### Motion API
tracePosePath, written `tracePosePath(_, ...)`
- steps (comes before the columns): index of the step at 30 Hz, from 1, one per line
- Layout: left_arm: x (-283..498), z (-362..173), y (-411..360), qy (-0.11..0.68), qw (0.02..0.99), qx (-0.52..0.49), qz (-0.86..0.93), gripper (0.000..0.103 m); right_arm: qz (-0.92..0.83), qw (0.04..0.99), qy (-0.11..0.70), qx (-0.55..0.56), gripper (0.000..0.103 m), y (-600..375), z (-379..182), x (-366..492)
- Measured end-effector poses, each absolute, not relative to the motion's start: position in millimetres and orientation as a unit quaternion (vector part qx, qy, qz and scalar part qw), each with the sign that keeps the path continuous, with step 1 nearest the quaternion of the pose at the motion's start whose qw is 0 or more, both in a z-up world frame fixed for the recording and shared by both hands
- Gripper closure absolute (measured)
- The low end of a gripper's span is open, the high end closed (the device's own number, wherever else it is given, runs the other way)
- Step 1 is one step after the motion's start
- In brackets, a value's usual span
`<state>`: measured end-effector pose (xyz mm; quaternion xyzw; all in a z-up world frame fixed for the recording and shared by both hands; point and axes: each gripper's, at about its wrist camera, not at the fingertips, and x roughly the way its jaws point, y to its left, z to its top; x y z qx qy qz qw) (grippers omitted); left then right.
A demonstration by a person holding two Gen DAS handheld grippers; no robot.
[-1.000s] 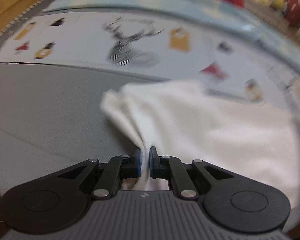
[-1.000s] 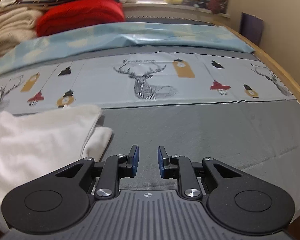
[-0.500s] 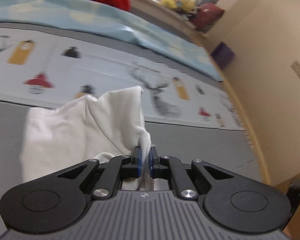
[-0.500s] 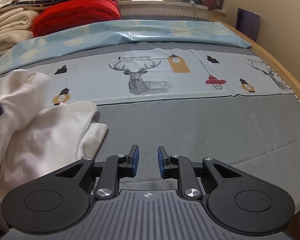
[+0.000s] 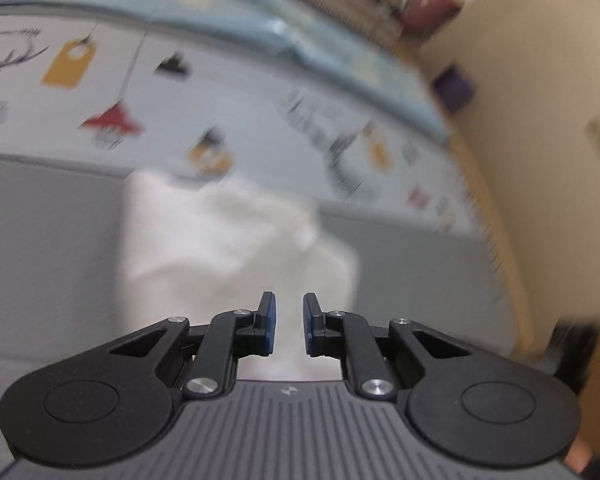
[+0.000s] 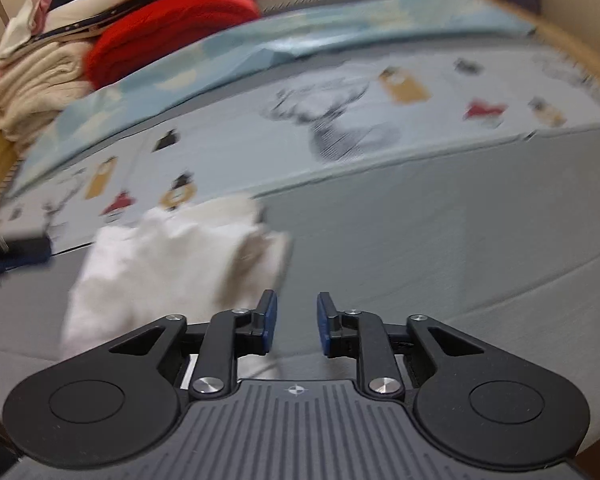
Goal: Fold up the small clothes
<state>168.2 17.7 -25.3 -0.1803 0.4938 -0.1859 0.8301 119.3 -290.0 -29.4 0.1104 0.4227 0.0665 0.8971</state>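
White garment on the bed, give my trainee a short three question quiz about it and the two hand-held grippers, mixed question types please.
1. True or false: the left hand-held gripper is clamped on the white garment.
2. What lies directly under the garment: A) grey bedspread, B) red blanket, C) bare wood?
3. Fill in: the right hand-held gripper holds ____ between its blue pads.

Key: 1 false, its jaws have just been opening and stand apart over the cloth; 2 A; 3 nothing.

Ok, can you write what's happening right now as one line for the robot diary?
step: fold done, letting go | left gripper: jaws just opening, off white garment | right gripper: open, empty | garment on grey sheet
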Motion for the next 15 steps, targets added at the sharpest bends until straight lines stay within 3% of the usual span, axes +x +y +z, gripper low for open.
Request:
tracePosePath(5, 153, -39, 38, 0.52, 0.828, -0.104, -0.183, 0.089, 0.132, 0.847, 0.494, 0.147, 0.056, -256, -53, 129)
tracePosePath(9, 146, -39, 52, 0.522, 0.828, -0.09, -0.187, 0.088, 0.116, 0.814, 0.555, 0.123, 0.057, -232, -76, 138)
tracePosePath(10, 145, -39, 54, 0.523, 0.827, -0.09, -0.185, 0.086, 0.114, 0.814, 0.558, 0.116, 0.059, -228, -78, 139)
tracePosePath(11, 143, -39, 56, 0.524, 0.827, -0.089, -0.184, 0.085, 0.116, 0.815, 0.555, 0.115, 0.076, -226, -77, 139)
tracePosePath(12, 144, -40, 55, 0.526, 0.826, -0.087, -0.183, 0.085, 0.122, 0.818, 0.55, 0.118, 0.084, -226, -74, 138)
tracePosePath(15, 140, -38, 44, 0.525, 0.827, -0.074, -0.187, 0.085, 0.137, 0.833, 0.518, 0.139, 0.091, -236, -58, 133)
